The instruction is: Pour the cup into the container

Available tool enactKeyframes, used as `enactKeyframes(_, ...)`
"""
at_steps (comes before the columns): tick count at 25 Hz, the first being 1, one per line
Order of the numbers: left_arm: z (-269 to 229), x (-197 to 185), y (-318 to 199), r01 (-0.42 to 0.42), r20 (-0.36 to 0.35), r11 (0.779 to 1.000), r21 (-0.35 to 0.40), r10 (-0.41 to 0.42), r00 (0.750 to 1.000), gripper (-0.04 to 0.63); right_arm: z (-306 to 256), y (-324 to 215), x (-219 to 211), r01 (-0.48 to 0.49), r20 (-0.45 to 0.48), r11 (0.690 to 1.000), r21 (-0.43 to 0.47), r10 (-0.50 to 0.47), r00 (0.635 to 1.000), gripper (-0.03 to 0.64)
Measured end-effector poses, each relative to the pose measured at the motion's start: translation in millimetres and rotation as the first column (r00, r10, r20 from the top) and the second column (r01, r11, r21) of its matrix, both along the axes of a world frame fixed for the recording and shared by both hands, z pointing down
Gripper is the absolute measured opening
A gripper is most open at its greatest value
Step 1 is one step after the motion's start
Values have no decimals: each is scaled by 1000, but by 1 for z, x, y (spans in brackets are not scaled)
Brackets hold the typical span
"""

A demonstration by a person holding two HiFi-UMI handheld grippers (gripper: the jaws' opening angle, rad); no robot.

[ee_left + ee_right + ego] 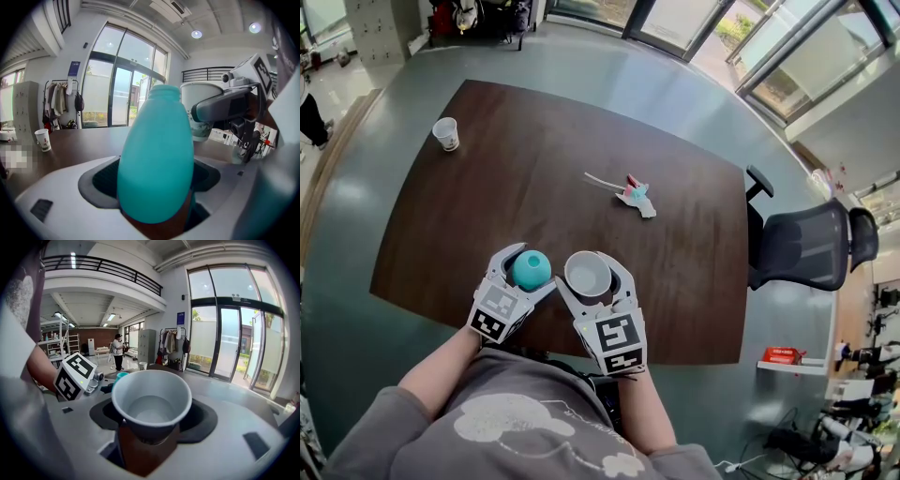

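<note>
Pre-pour: left tool (530,268) clamps the teal plastic bottle (155,154), right tool (589,274) the white paper cup (151,401); next, tip cup over bottle's mouth.

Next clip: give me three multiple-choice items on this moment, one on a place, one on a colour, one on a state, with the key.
1. Where does the spare paper cup stand on the table?
A: near its far left corner. B: at its near edge. C: at its middle.
2. What colour is the bottle in the left gripper?
A: red. B: teal. C: black.
3. How is the cup in the right gripper?
A: upside down. B: on its side. C: upright.
Key: 1 A, the head view shows it alone there; 2 B, teal in all three views; 3 C, its open mouth faces up between the jaws.
</note>
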State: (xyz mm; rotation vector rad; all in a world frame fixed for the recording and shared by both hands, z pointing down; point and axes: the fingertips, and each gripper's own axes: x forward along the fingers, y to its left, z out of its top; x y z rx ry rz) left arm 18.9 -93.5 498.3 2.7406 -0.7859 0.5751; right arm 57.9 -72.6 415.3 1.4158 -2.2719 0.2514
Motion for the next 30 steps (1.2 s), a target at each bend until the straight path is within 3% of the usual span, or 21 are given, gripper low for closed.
enactKeyframes(15, 12, 9, 12, -54, 12, 998, -14, 54, 998, 419, 3, 0, -17, 150, -251, 984, -98, -170, 953, 296)
enactKeyframes(30, 17, 18, 12, -75, 20, 997, -19, 76, 997, 419, 13, -6, -11, 183, -454, 970, -162, -238, 859, 295)
